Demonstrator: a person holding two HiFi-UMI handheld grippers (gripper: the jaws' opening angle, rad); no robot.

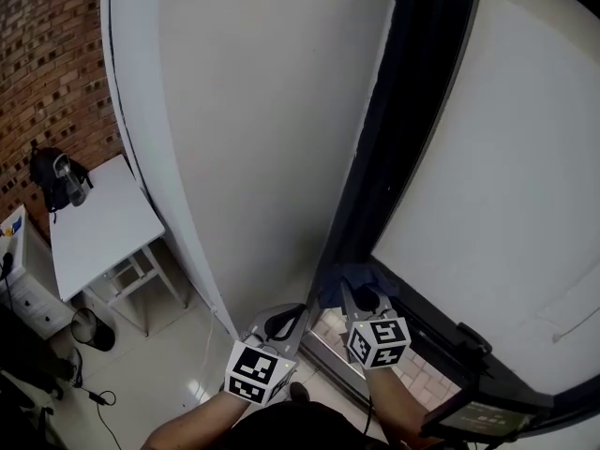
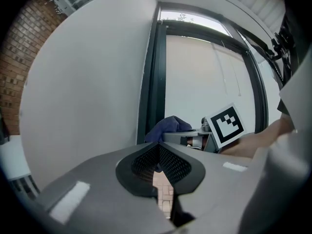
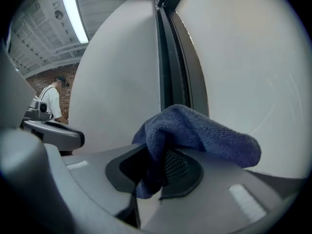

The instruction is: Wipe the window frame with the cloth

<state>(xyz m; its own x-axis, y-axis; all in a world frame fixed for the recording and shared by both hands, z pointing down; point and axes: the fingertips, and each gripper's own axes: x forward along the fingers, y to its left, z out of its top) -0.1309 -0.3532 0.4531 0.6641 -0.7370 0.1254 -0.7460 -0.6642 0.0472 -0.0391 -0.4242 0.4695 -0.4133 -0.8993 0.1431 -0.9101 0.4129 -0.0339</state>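
Note:
A dark window frame (image 1: 394, 139) runs upright between a white wall panel and pale glass. A blue cloth (image 1: 349, 277) sits bunched against the frame's lower part, with my right gripper (image 1: 352, 294) shut on it. In the right gripper view the cloth (image 3: 200, 130) bulges over the jaws right in front of the frame (image 3: 173, 57). My left gripper (image 1: 286, 319) hangs just left of the right one, shut and holding nothing, short of the frame. In the left gripper view, the left gripper (image 2: 158, 149) points at the frame (image 2: 151, 82), with the cloth (image 2: 168, 126) just beyond.
A white table (image 1: 98, 223) with a black bag (image 1: 52, 176) stands at the left by a brick wall (image 1: 47, 54). A black window handle (image 1: 469, 345) juts out at lower right. A person (image 3: 51, 104) stands far back in the room.

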